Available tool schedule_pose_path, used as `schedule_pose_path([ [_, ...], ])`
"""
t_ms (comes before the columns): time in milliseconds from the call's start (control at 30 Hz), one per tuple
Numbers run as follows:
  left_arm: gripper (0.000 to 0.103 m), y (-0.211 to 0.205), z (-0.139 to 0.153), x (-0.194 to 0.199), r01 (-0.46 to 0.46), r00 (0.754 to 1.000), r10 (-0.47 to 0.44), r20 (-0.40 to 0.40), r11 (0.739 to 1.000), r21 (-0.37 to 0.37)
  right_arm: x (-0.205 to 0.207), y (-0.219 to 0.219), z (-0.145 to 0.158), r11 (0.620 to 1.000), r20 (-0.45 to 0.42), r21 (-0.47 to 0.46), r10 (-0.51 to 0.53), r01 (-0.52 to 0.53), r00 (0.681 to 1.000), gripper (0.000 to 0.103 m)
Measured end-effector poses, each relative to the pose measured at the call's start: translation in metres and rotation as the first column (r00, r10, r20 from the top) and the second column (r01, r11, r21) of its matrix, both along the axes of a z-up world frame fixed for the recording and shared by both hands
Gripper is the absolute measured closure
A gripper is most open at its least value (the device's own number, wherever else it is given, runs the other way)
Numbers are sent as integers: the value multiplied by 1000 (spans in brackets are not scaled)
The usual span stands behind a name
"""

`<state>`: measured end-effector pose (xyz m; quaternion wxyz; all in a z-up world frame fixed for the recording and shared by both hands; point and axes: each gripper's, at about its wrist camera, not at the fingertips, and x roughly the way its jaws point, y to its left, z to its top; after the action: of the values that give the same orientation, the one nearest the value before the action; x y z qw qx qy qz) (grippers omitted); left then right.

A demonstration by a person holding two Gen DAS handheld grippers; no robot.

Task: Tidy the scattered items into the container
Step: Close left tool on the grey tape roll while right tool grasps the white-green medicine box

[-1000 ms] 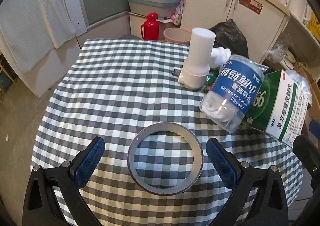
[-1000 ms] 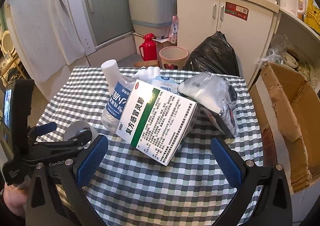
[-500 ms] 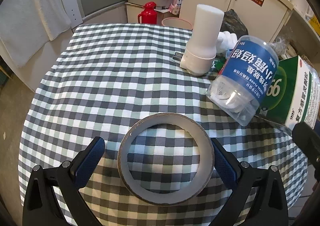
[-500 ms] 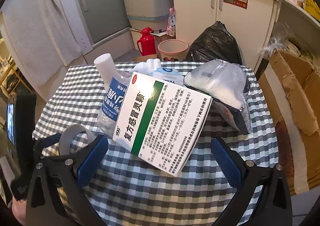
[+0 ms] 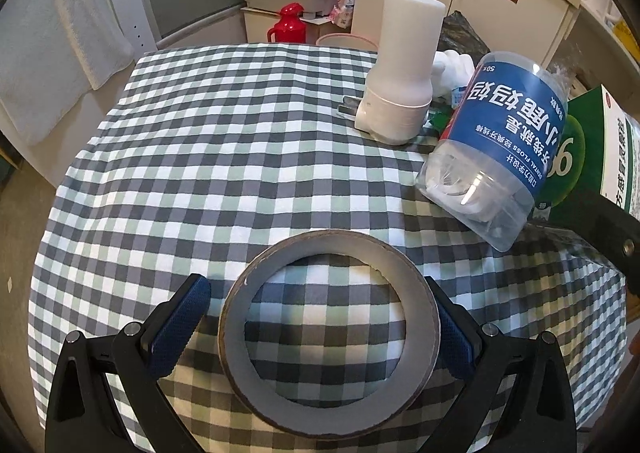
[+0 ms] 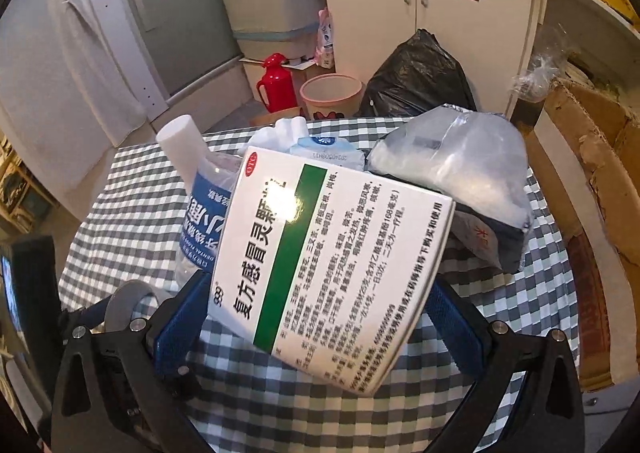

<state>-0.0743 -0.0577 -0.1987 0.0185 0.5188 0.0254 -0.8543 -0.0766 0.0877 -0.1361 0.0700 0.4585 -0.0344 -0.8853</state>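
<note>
Left wrist view shows the grey ring-shaped roll of tape (image 5: 328,337) lying flat on the grey-and-white checked tablecloth (image 5: 200,157), squarely between the blue-padded fingers of the left gripper (image 5: 320,327). The right pad touches the roll's rim; the left pad stands just beside it with a sliver of cloth showing, so the jaws are spread around the roll, not yet pinching it.

In the right wrist view the white-and-green cardboard medicine box (image 6: 332,265) sits tilted between the fingers of the right gripper (image 6: 316,317). Its long axis runs away from the camera and its short width spans the jaws. Both pads appear pressed to its sides, though I cannot tell whether they bear on it. The brown cardboard box (image 6: 592,181), likely the container, lies to the right, nearer the right gripper.
</note>
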Motion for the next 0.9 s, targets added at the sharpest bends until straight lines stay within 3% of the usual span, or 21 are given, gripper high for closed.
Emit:
schedule_pose_path([
  [233,0,1,-2,-1,-1,1000,2,-29,1000,15,-3,0,-7,1000,-1,19,-20,20,1000,0],
  [433,0,-4,-1,5,-2,998,5,-56,999,45,2,-1,-3,999,-27,36,-13,14,1000,9],
  [600,20,-3,5,11,11,998,-7,-69,998,57,7,0,-2,1000,-35,28,-4,5,999,11],
  [900,20,5,27,23,24,995,-18,-102,998,56,22,7,9,1000,-64,4,14,-14,998,13],
])
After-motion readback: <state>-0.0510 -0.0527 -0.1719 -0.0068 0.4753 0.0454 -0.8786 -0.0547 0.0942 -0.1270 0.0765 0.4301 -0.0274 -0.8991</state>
